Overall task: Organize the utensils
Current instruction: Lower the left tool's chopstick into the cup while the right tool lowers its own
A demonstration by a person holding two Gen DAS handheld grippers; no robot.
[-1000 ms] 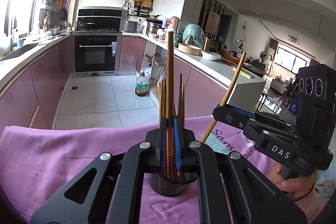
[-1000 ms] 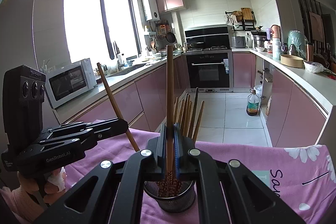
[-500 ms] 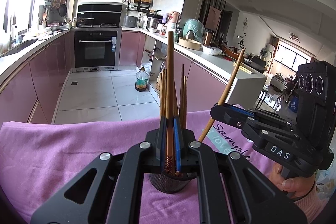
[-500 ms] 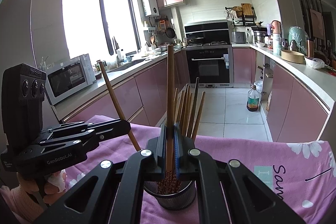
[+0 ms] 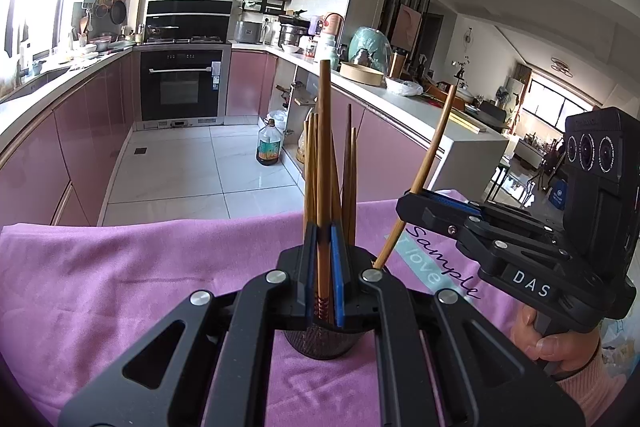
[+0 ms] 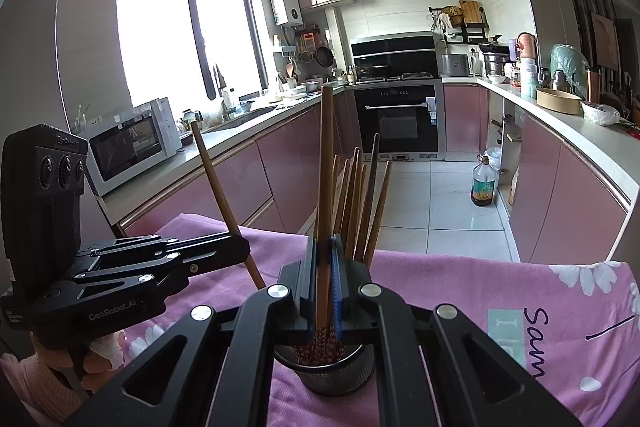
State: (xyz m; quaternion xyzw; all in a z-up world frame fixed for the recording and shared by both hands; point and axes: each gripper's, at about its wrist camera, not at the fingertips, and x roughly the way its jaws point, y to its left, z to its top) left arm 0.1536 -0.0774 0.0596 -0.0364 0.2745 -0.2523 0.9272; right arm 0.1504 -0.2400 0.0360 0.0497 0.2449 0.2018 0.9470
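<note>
Chopsticks [image 5: 323, 163] [image 6: 326, 187] unmoved, both tongs [image 5: 324, 267] [image 6: 324, 283] still clamped, tips over holder [image 6: 332, 375].

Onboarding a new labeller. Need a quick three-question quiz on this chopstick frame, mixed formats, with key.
1. True or false: each tool is shut on a chopstick.
2. Multiple choice: the mesh holder stands on A) a bare white counter, B) a pink cloth, C) the tiled floor.
3. Fill in: in the left wrist view, the chopstick in the right tool leans toward the ____ of the picture at its top.

Key
1. True: the left tool clamps one chopstick, and the right tool clamps the other.
2. B.
3. Right.
</note>
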